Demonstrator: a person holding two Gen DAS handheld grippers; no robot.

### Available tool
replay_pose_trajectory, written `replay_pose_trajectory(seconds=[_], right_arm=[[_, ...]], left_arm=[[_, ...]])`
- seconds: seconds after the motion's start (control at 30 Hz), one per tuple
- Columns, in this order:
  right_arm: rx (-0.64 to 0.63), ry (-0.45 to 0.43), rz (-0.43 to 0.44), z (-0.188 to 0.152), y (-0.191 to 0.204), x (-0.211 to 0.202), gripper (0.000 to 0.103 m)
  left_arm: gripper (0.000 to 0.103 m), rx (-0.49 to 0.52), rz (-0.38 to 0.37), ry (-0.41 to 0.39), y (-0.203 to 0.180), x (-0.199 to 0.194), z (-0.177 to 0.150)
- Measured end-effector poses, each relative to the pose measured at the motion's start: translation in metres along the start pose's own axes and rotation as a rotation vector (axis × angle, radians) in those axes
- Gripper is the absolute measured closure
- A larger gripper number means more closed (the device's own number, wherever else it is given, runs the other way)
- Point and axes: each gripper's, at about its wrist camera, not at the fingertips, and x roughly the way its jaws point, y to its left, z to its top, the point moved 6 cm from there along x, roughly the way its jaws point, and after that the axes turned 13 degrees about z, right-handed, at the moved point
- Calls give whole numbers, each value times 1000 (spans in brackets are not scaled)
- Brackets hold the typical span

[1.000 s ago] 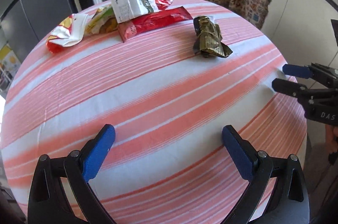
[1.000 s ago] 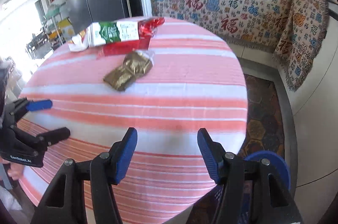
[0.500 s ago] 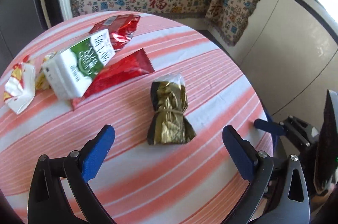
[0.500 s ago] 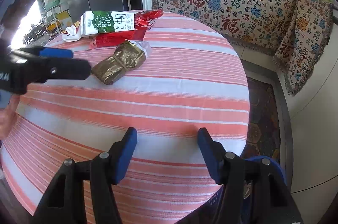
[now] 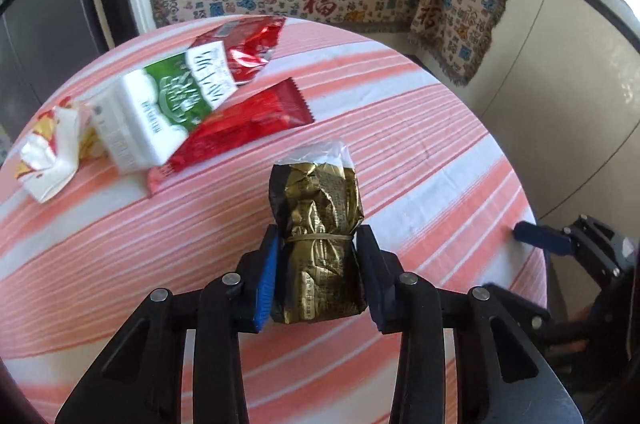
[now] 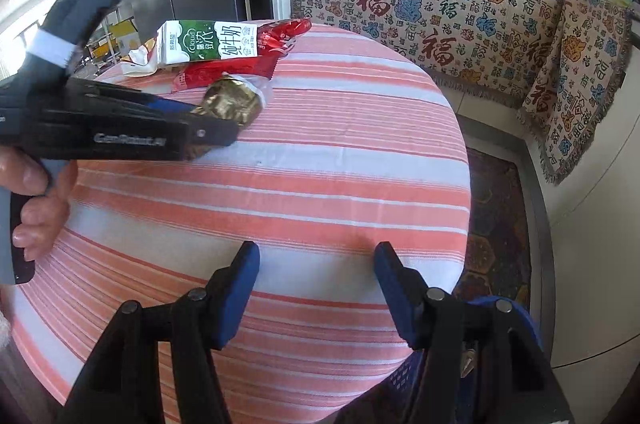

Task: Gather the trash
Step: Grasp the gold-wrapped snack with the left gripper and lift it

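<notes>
Now 1 round table [image 5: 420,128] in a pink-striped cloth carried 1 green-and-white milk carton [image 5: 168,108], 2 red wrappers [image 5: 244,122] and 1 crumpled gold foil packet [image 5: 316,236] cinched by a rubber band. The left gripper [image 5: 318,276] pinched that packet on the cloth; the right gripper [image 6: 316,298] stood spread, holding nothing.

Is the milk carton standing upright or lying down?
Lying down: the milk carton rests on its long side, partly on the red wrapper.

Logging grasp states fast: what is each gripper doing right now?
Left gripper: closed on the gold foil packet.
Right gripper: open, holding nothing, over the striped tablecloth.
</notes>
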Motion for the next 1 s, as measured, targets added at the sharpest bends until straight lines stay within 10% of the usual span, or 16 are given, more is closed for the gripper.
replay_pose_trajectory(seconds=[0.4,0.87,1.0], right_arm=[[13,-13,-15,4,3,5,40],[-114,62,93,37,16,36,38],[-173,133,158,68,15,67,16]], left_arm=[[61,-182,146,11,126,-32,-67],[10,-175,228,6,144,-5,-79],[4,-154,221,14,140,-2,-79]])
